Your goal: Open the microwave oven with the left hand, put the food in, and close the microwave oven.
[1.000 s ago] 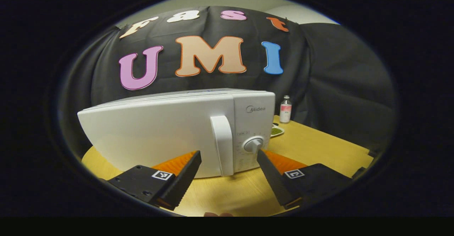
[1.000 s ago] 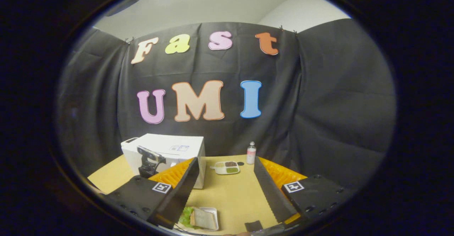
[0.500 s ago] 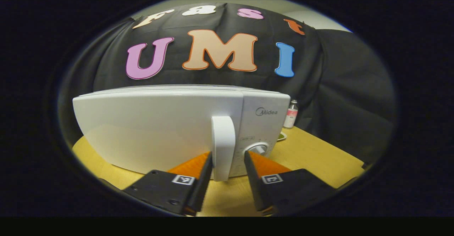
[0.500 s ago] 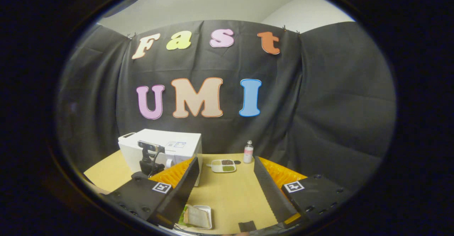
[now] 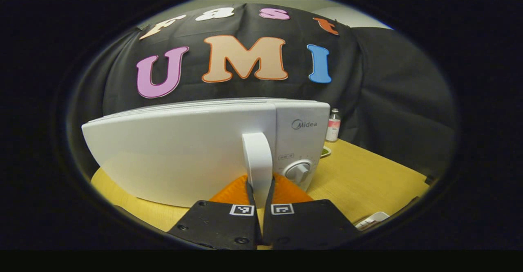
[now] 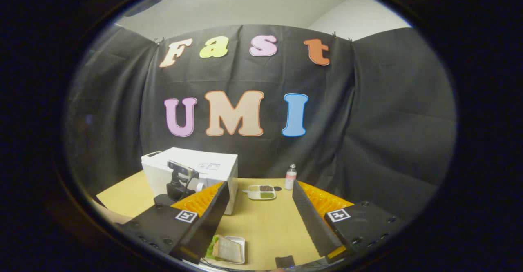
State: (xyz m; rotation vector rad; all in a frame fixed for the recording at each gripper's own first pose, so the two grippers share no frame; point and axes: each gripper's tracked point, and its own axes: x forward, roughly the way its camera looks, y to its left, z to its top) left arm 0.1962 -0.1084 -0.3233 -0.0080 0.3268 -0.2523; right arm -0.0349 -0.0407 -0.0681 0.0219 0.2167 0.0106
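Since a second before, the left gripper (image 5: 259, 190) had gone from spread wide in front of the microwave oven (image 5: 196, 149) to pinched in on its upright door handle (image 5: 258, 161), a finger pressing each side of the handle's lower end. The door looked flush with the body, not yet swung out. The control dial (image 5: 298, 170) sat just right of the jaws, beyond them. The handle was rigid, smooth plastic, so a low pinch could slip; a hold nearer its middle would likely pull more squarely, and the oven seemed light enough to slide on the table (image 5: 367, 170) if tugged hard. The right gripper (image 6: 259, 215) hung with jaws wide, holding nothing. The food, a sandwich in a small white tray (image 6: 229, 249), lay just below and inside its left finger. It was soft and best lifted by the tray's rim.
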